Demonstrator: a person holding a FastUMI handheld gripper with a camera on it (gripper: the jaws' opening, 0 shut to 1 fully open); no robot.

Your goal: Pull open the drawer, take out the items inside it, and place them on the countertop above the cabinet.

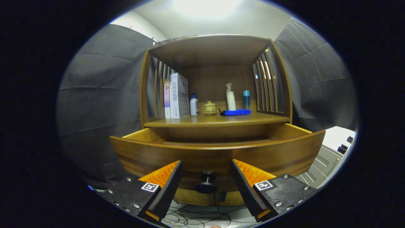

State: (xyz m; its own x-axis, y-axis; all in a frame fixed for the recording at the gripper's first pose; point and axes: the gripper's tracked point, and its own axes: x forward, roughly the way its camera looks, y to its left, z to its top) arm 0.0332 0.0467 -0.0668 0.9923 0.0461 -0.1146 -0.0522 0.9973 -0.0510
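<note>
The drawer [218, 152] stands pulled out below the tabletop [218, 119], its dark knob [206, 183] between the spread fingers of the hand-held gripper [206, 175], which grips nothing. The drawer's inside is hidden behind its front panel. The wooden drawer looks stiff and weighty, best taken by the knob.

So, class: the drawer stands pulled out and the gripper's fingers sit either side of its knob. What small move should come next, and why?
Probably lift the open gripper away from the knob and up over the drawer front. The drawer is already out, the fingers grip nothing, and its inside is hidden behind the front panel, so the contents must be seen first.
</note>
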